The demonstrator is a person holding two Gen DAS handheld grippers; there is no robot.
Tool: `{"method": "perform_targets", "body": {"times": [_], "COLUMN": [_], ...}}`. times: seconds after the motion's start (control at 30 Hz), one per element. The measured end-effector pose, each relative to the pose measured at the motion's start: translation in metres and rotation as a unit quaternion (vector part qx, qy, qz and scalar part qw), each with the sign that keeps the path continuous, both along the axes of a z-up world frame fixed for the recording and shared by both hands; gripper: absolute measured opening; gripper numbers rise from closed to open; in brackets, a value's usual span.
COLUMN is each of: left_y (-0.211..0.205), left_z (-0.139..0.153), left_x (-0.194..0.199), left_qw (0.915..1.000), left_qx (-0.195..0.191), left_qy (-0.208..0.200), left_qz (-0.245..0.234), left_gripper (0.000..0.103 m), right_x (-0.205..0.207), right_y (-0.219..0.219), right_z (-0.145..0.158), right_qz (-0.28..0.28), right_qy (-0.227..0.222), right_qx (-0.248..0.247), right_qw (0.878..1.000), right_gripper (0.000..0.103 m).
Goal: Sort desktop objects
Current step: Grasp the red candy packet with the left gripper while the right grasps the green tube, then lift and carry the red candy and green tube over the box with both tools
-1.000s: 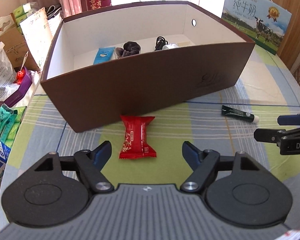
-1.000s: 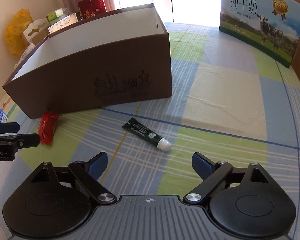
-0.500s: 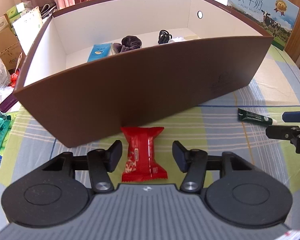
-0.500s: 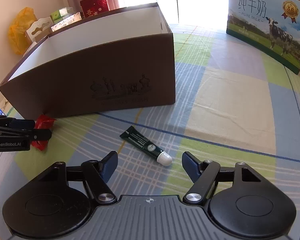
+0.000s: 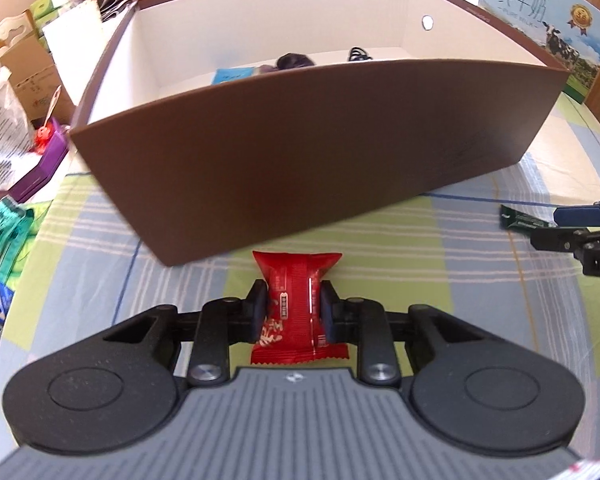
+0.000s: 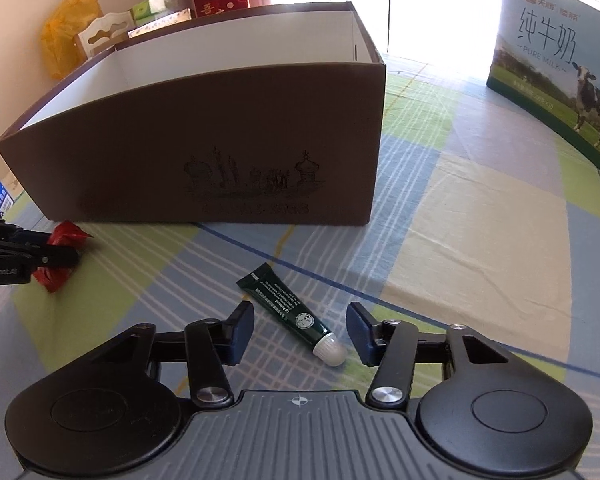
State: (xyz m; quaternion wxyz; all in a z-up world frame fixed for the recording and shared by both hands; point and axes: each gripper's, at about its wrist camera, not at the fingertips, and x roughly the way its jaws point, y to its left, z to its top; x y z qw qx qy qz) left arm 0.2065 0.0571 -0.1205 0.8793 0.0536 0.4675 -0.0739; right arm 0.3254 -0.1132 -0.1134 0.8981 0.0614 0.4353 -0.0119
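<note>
Left wrist view shows the left gripper (image 5: 292,312) clamped on the red snack packet (image 5: 296,305) for lifting into the brown box (image 5: 300,152), while the right gripper (image 6: 300,332), jaws just closing but still apart, straddles the green tube (image 6: 288,310).

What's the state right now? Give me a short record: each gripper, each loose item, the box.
left gripper: shut on the red snack packet, packet still on the tablecloth
right gripper: jaws have just been closing, pads not yet touching the green tube lying between them
green tube: flat on the cloth, white cap toward the camera
brown box: open top, just behind both items
box contents: blue packet, dark items at the back, partly hidden
</note>
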Motion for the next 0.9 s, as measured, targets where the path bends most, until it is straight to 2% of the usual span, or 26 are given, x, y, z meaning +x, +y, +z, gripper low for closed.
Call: {"method": "perform_targets", "body": {"times": [0.17, 0.23, 0.3, 0.4, 0.67, 0.73, 0.77, 0.9], "left_y": [0.006, 0.006, 0.006, 0.005, 0.006, 0.006, 0.006, 0.004], "left_z": [0.000, 0.000, 0.001, 0.002, 0.006, 0.006, 0.006, 0.003], "left_x": [-0.007, -0.009, -0.010, -0.015, -0.035, -0.041, -0.043, -0.044], "left_qw": [1.0000, 0.9999, 0.9999, 0.9999, 0.9988, 0.9987, 0.9987, 0.9986], "left_qx": [0.000, 0.000, 0.000, 0.002, -0.011, -0.010, -0.011, -0.009], "left_qy": [0.006, 0.008, 0.010, 0.015, 0.047, 0.049, 0.050, 0.052], "left_qz": [0.007, 0.008, 0.008, 0.007, -0.001, -0.002, -0.002, 0.001], "left_gripper": [0.023, 0.023, 0.023, 0.023, 0.023, 0.024, 0.024, 0.024], "right_x": [0.001, 0.000, -0.001, -0.007, -0.031, -0.036, -0.037, -0.032], "right_y": [0.005, 0.010, 0.012, 0.020, 0.044, 0.047, 0.048, 0.054], "right_z": [-0.005, -0.005, -0.005, -0.006, -0.003, -0.003, -0.003, -0.004], "right_qz": [0.016, 0.027, 0.039, 0.049, 0.075, 0.074, 0.076, 0.073], "right_qy": [0.000, -0.001, -0.001, -0.001, 0.014, 0.013, 0.011, 0.010], "right_qx": [-0.019, -0.037, -0.034, -0.044, -0.019, -0.008, -0.006, -0.012], "right_qw": [1.000, 0.999, 0.999, 0.998, 0.997, 0.997, 0.997, 0.997], "right_gripper": [0.040, 0.031, 0.014, 0.014, 0.014, 0.018, 0.024, 0.028]}}
